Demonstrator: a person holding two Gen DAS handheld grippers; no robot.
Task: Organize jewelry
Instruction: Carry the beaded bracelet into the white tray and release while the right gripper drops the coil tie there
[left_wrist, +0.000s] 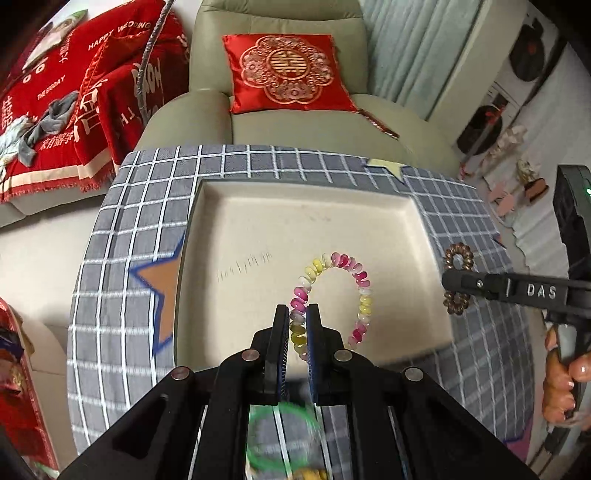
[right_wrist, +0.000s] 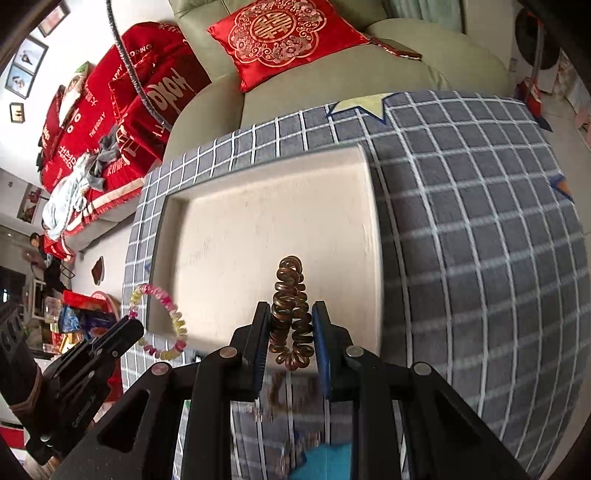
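Both grippers point steeply down over the shallow cream square tray (left_wrist: 236, 229) w/ raised rim, which sits on a grey white-checked cloth w/ star patches (left_wrist: 110, 258); that reads as a carry toward the tray, i.e. the drop-off spot for the jewelry. Left gripper (left_wrist: 297, 317) is clamped on one side of a pink, yellow & white spiral coil bracelet (left_wrist: 364, 291), so the rest of the loop hangs free above the tray floor, prob. gripped at the edge so it drops cleanly when let go. Right gripper (right_wrist: 290, 321) is squeezed on a bronze-brown spiral coil band (right_wrist: 290, 306), flattening it into a narrow upright oval over the tray's near-right part. Tray interior looks bare: only faint scuff marks, nothing lying in it yet. A blurred green ring (left_wrist: 280, 435) lies on the cloth beneath the left gripper, outside the tray, likely next to be sorted. Behind, a pale green sofa (left_wrist: 280, 66) w/ a red embroidered cushion (left_wrist: 288, 74).
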